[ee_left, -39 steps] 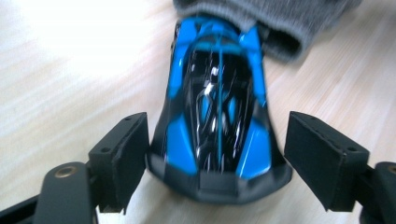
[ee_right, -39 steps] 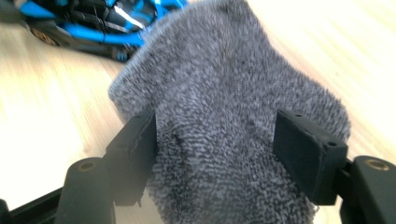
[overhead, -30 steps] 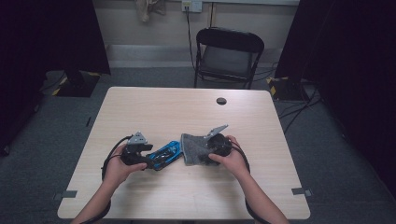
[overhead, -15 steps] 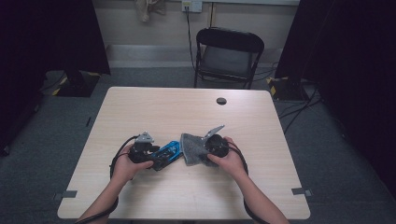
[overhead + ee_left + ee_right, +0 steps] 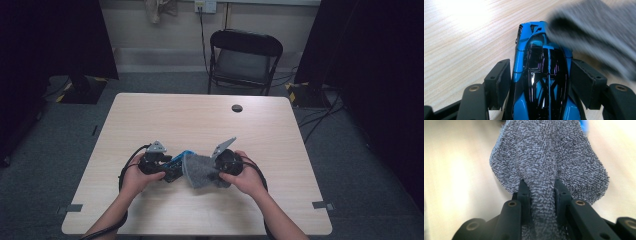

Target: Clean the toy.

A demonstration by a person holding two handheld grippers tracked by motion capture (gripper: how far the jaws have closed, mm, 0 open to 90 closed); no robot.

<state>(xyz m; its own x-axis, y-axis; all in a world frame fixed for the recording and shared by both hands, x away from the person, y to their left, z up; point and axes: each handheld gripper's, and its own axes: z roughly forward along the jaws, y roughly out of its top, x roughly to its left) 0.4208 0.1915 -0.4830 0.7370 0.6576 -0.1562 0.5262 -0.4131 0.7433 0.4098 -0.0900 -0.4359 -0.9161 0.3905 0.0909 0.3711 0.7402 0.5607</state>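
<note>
A blue and black toy car (image 5: 541, 82) lies on the wooden table (image 5: 200, 120), held by its sides between the pads of my left gripper (image 5: 540, 80). In the high view the car (image 5: 176, 161) pokes out to the right of the left gripper (image 5: 169, 166). A grey terry cloth (image 5: 549, 157) is pinched in a fold by my right gripper (image 5: 541, 192). The cloth (image 5: 200, 171) hangs from the right gripper (image 5: 214, 170) and lies over the car's far end. Its blurred edge (image 5: 596, 32) shows in the left gripper view.
A small black round disc (image 5: 237, 108) sits near the table's far edge. A black folding chair (image 5: 245, 55) stands behind the table. Black cables (image 5: 127, 167) loop from both grippers over the near part of the table.
The left gripper has shifted right with the car. The right gripper has brought the cloth leftward, so it now overlaps the car's end.
</note>
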